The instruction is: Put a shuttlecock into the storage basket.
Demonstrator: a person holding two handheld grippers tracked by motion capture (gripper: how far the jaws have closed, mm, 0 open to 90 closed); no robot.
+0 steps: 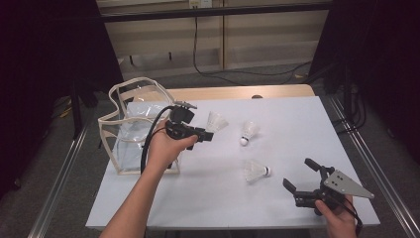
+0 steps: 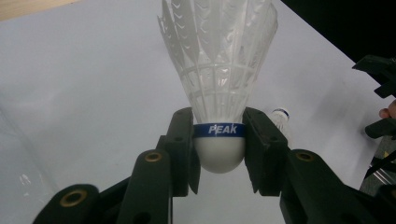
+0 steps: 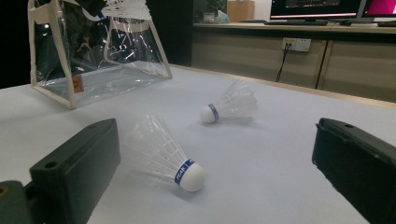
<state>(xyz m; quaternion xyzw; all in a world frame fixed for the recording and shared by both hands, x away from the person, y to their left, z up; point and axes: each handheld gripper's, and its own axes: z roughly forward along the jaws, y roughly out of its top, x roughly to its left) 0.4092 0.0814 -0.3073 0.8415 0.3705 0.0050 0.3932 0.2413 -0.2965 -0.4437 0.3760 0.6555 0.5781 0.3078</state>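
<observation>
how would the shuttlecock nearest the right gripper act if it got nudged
That shuttlecock lies on its side on the table, so a nudge would probably swing it round its rounded cork tip rather than roll it straight. Its thin, see-through feather skirt looks very light and likely crushable.

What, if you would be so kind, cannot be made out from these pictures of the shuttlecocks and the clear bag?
- High view: the cork of the held shuttlecock is hidden by the left gripper.
- High view: the bag interior is blurred by glare and partly covered by the hand, so its contents cannot be told.
- Right gripper view: the bag's top is cut off by the upper edge.
- Left gripper view: the far shuttlecock is mostly hidden behind a jaw.
</observation>
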